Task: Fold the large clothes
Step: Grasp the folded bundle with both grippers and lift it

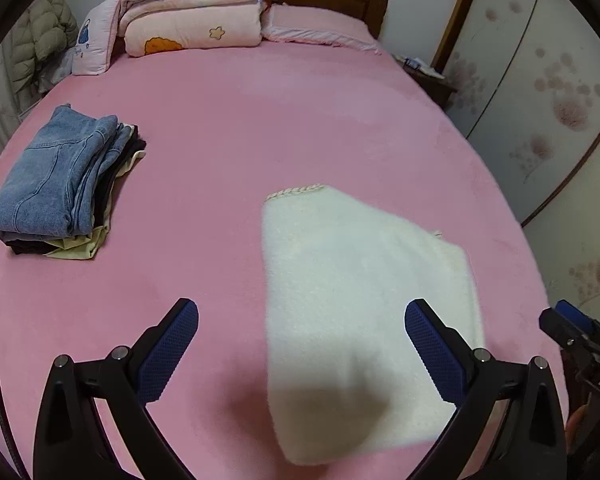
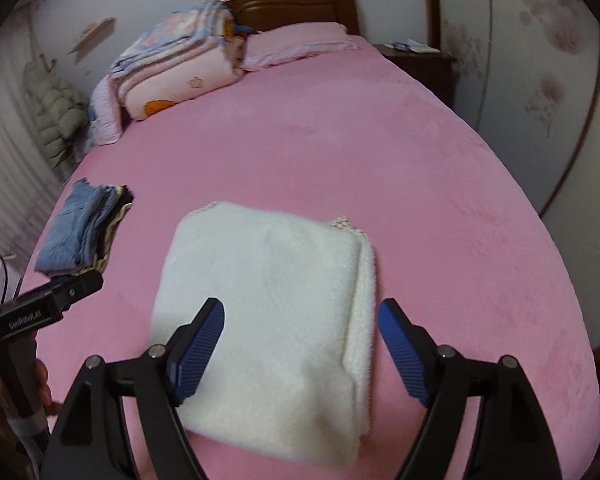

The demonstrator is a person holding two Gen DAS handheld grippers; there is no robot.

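Note:
A white fleecy garment (image 1: 360, 292) lies folded into a rectangle on the pink bed (image 1: 240, 128); it also shows in the right wrist view (image 2: 268, 300). My left gripper (image 1: 300, 328) is open and empty, held just above the garment's near left corner. My right gripper (image 2: 300, 324) is open and empty above the garment's near right part, its fingers to either side of the folded right edge. The left gripper's body (image 2: 44, 308) shows at the left of the right wrist view; the right gripper's body (image 1: 580, 332) shows at the right of the left wrist view.
A stack of folded clothes topped by blue jeans (image 1: 56, 176) lies at the bed's left side, also in the right wrist view (image 2: 80, 232). Folded quilts (image 1: 192, 12) and a pink pillow (image 1: 316, 24) sit by the wooden headboard. A nightstand (image 2: 420, 64) and wardrobe doors (image 1: 540, 100) stand right.

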